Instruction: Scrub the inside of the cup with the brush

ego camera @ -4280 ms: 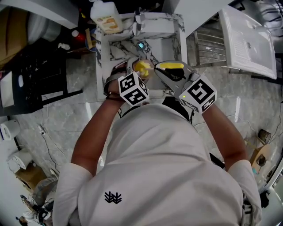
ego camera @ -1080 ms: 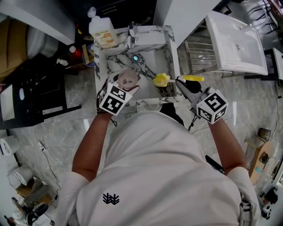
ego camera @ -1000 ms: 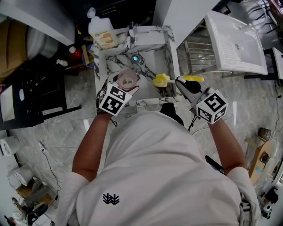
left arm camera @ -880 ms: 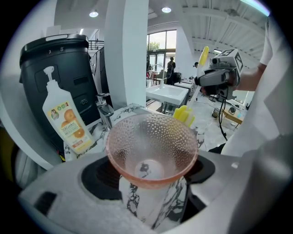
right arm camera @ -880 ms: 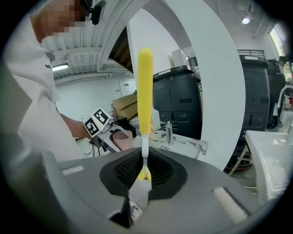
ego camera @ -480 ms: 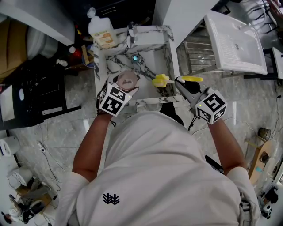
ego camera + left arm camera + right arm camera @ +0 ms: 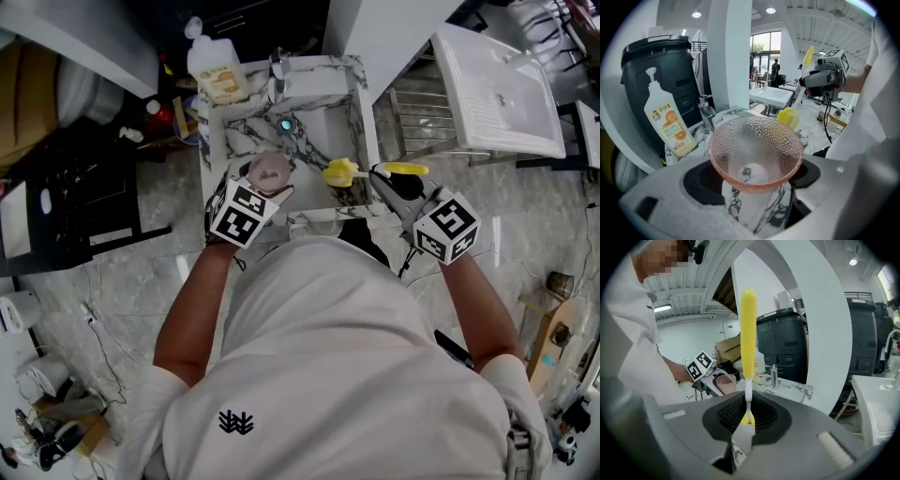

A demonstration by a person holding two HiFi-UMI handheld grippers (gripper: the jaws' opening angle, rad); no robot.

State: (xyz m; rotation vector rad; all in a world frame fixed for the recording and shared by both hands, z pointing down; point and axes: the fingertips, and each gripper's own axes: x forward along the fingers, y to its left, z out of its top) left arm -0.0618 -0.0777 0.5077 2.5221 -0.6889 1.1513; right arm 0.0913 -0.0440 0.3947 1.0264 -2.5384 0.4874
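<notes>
A pink dimpled cup (image 7: 755, 150) sits clamped in my left gripper (image 7: 757, 180), mouth facing the camera and nothing inside. In the head view the cup (image 7: 272, 169) hangs over the marble sink (image 7: 366, 112), with the left gripper (image 7: 265, 186) below it. My right gripper (image 7: 380, 178) is shut on the thin stem of a yellow brush (image 7: 339, 172), whose head is a short gap right of the cup. In the right gripper view the brush (image 7: 748, 329) stands upright from the right gripper (image 7: 747, 420), and the cup (image 7: 724, 380) shows beyond at the left.
A white soap bottle (image 7: 217, 70) with an orange label stands on the sink's back left corner, next to a chrome faucet (image 7: 707, 112). The drain (image 7: 286, 124) lies in the basin. A white tray (image 7: 506, 84) rests on a rack at the right. A dark bin (image 7: 670, 70) rises behind the bottle.
In the oldest frame the brush head was at the cup's mouth and the grippers were close together; now they are apart. Over the last second nothing has moved.
</notes>
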